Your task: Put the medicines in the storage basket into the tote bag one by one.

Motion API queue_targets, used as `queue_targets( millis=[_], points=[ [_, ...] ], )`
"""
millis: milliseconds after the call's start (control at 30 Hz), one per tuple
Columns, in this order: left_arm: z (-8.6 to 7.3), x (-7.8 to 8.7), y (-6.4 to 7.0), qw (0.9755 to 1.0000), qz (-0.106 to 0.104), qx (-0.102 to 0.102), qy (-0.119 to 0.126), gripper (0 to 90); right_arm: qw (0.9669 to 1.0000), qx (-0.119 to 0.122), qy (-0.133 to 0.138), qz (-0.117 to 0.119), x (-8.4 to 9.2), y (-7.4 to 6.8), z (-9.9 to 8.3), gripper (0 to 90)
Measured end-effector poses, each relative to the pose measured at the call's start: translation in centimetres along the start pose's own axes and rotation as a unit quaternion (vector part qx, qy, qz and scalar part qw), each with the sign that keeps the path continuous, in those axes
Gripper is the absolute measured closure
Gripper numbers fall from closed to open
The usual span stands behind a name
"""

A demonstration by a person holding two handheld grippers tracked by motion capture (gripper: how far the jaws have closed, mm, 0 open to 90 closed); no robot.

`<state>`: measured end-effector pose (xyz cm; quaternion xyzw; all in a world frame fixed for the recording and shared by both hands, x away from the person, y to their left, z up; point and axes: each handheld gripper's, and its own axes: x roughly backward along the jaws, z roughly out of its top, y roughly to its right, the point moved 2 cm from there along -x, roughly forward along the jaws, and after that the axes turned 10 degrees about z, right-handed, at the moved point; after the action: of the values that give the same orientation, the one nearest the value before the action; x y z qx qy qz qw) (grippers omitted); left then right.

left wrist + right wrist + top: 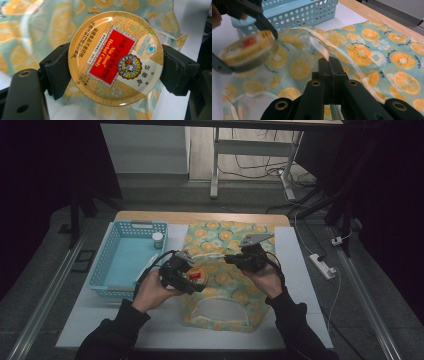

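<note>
A round yellow candy tin point(115, 58) with a red label sits flat between the black pads point(57, 72) of my left gripper point(115, 67), which is shut on its rim. In the high view the tin point(196, 276) hangs over the left part of a fruit-print fabric bag point(225, 285), with the left gripper point(192, 279) around it. My right gripper point(329, 62) is shut on the bag's whitish strap point(354, 67) and holds it up above the cloth point(367, 50). The right gripper view also has the tin point(247, 51), blurred, at upper left. The right gripper point(234, 261) is beside the left one.
A light blue perforated basket point(125, 260) stands left of the bag, with a small white bottle point(157, 240) in its far right corner. The bag lies on a white board point(295, 270) over a wooden table point(200, 216). A power strip point(322, 265) lies on the floor at right.
</note>
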<state>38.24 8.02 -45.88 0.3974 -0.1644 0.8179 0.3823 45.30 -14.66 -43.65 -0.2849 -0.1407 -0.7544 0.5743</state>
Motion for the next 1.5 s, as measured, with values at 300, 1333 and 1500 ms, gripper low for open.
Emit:
queue_targets(
  millis=[300,1333,1500],
  points=[
    [0.8,-2.7,0.8,0.9999,-0.008,-0.006,-0.012,20.1,1.0,0.002,0.001,0.002,0.0,-0.3,0.2,89.8],
    [3.8,-9.1,-1.0,0.9984,0.035,0.025,-0.035,20.1,0.9999,0.003,-0.004,0.014,-0.7,-0.9,0.1,89.8],
    [4.0,-9.9,-1.8,0.9975,0.046,0.031,-0.044,20.1,0.9998,0.001,-0.012,0.014,-1.1,-0.7,-0.1,89.8]
  ],
)
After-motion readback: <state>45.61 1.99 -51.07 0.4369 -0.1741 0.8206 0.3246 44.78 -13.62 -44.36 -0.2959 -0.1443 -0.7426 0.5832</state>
